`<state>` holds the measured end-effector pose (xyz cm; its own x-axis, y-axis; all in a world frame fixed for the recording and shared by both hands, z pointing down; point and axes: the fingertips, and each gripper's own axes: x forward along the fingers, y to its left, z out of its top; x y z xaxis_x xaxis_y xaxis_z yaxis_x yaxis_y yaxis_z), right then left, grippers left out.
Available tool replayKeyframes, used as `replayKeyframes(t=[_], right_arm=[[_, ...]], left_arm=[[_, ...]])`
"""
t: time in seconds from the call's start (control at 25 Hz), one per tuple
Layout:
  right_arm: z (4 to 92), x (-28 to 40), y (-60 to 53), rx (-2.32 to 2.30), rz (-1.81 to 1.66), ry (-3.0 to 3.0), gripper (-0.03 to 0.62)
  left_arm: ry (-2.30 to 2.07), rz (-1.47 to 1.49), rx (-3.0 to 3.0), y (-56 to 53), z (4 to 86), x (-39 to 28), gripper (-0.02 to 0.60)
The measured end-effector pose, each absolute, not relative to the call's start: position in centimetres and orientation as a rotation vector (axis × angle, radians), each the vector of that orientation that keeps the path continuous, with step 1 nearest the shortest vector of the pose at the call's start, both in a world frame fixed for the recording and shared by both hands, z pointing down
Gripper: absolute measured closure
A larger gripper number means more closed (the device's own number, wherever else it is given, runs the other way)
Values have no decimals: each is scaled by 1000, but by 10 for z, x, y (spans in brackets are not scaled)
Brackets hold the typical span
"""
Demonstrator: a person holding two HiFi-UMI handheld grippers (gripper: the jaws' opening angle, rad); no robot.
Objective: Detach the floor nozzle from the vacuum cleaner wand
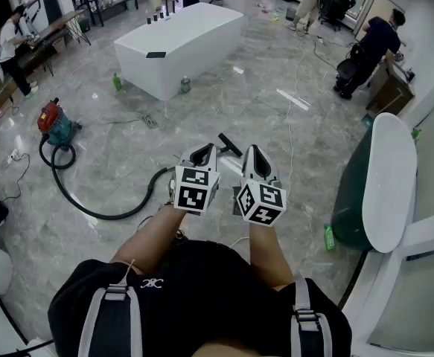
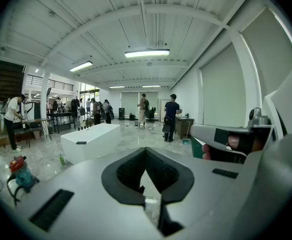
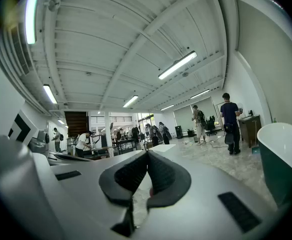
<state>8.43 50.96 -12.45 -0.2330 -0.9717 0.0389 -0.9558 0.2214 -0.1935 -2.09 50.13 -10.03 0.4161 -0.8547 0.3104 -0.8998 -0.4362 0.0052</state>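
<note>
**Head view:** the left gripper (image 1: 204, 153) and right gripper (image 1: 255, 155) are held side by side near the person's chest, well above the floor (image 1: 276, 73). Each has its fingers pressed together on nothing. A dark angled piece on the floor just far of them looks like the nozzle (image 1: 229, 144), though it is too small to be sure. The wand is hidden behind the grippers. The hose (image 1: 90, 210) curls from the vacuum (image 1: 55, 123) at the left toward the left gripper. The nozzle therefore lies well below and far of the fingers, untouched.

Going down with the fingers closed would probably only shove the nozzle across the smooth floor, so they need to spread first. If only one gripper pulls, the wand would likely drag along and the joint stay locked. The hose loop near the feet could also snag a step.

**Left gripper view:** the fingers (image 2: 130, 171) meet at their tips with nothing between them. They point out across the room, with the vacuum (image 2: 18, 170) low at the left. No nozzle shows.

**Right gripper view:** the fingers (image 3: 163, 174) are closed and empty and aim level over the room. Neither nozzle nor wand is in sight.
</note>
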Motion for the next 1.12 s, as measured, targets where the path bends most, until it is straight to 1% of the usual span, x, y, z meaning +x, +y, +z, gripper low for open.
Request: replayKeyframes(t=[0.56,1.12], right_arm=[[-112,90,465,-1899,-272,2404,580],[-109,100,354,-1986,-252,2371,580]], left_arm=[[-1576,416,2496,455,-92,-19,580],[-1504,412,2529,333,-80,-5,580]])
